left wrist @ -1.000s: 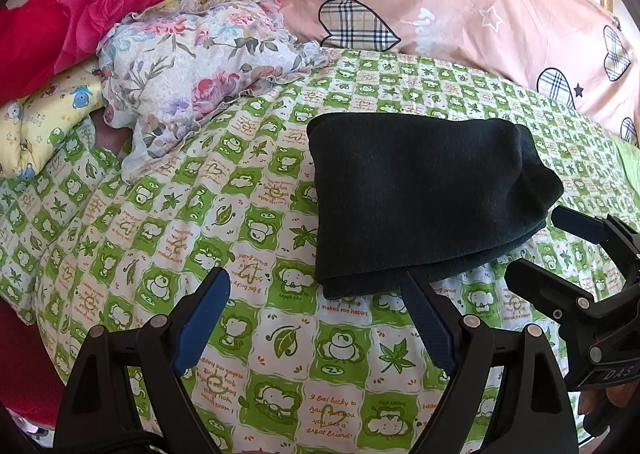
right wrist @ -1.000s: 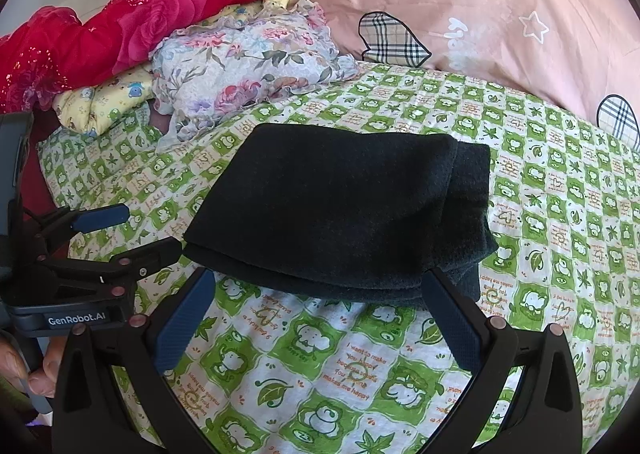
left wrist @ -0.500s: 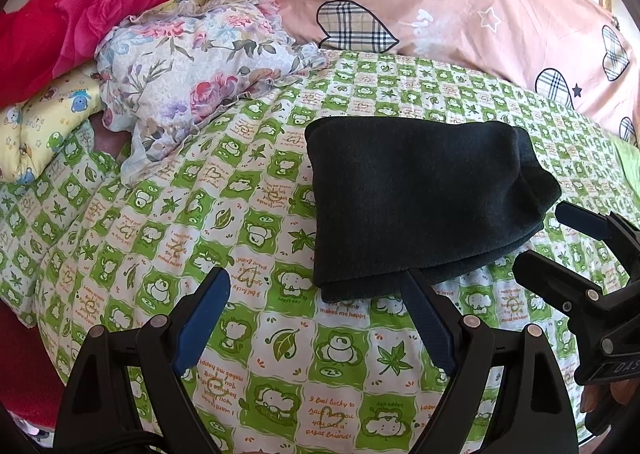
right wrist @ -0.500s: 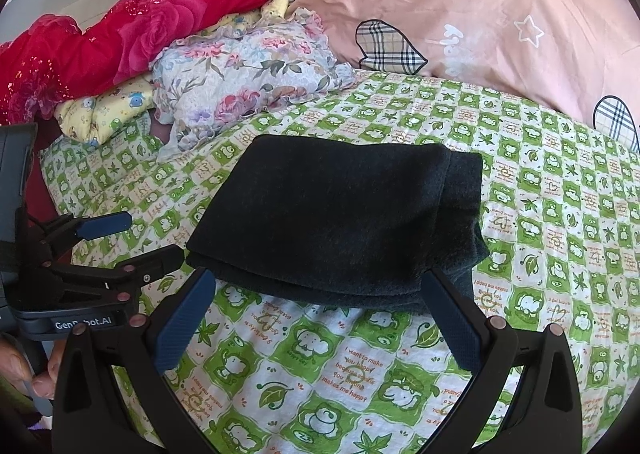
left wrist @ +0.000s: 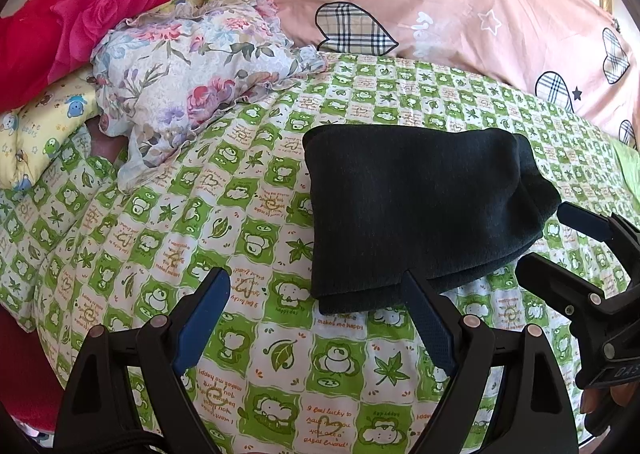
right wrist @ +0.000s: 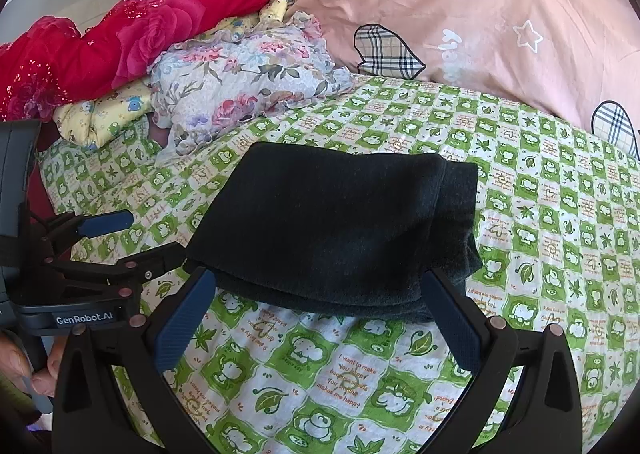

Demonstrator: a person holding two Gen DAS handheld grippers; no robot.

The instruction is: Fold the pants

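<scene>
1. Barely anything has shifted in the last second: both your claws have drifted back a touch from the black folded pants (left wrist: 420, 210).
2. The pants sit in a stacked bundle on the green frog-print bedsheet (left wrist: 248, 222).
3. Left claw (left wrist: 316, 314) and right claw (right wrist: 320, 314) both gape apart, holding nothing.
4. Looks like the folding's done; next you'd only need to tidy the edges.
5. Left claw reads "GenRobot.AI" in the right view; the sheet says "makes me happy".

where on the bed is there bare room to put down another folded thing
Bare green checked sheet lies between the folded dark pants and the floral bedding, and along the near edge in front of both open grippers. More shows right of the pants. The far left is crowded with piled bedding; the pink quilt fills the back.
</scene>
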